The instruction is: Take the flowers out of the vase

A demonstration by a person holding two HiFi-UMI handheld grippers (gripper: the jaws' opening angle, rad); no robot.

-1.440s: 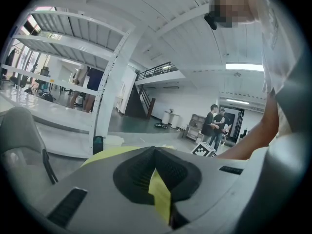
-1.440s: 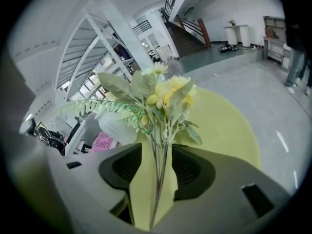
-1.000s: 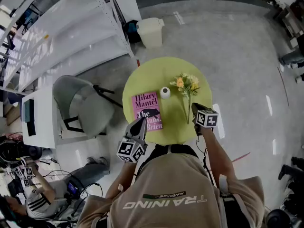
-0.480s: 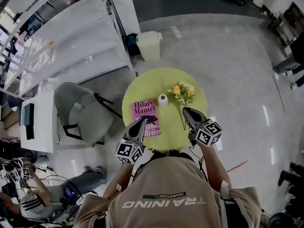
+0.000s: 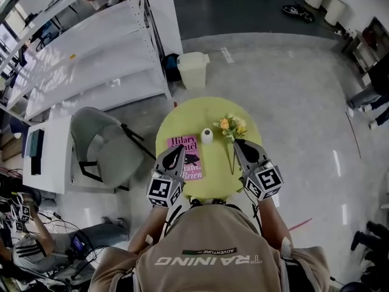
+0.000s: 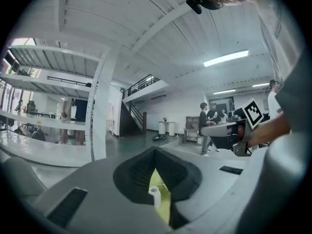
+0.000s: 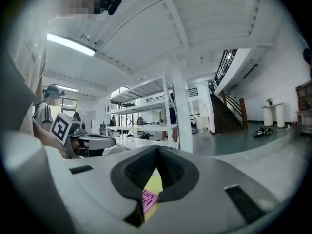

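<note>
A round yellow-green table is seen from above, and the flowers are laid flat on it, out of the vase, with the yellow and orange blooms just to the right of the vase and the stems stretched toward the person. The small white vase is left upright near the middle of the table, and a pink book is placed to its left, close to the near edge. The left gripper is held over the book and the right gripper over the stems, both well clear of the tabletop and pointed away from the person. In the left gripper view the jaws are seen pressed together with nothing caught between them; the vase and a strip of table are only glimpsed far below through the gap under the tips. In the right gripper view the jaws are likewise closed on nothing, with a corner of the book visible beneath. A grey chair and white shelving are seen to the left of the table, and a pale bin beyond it.
</note>
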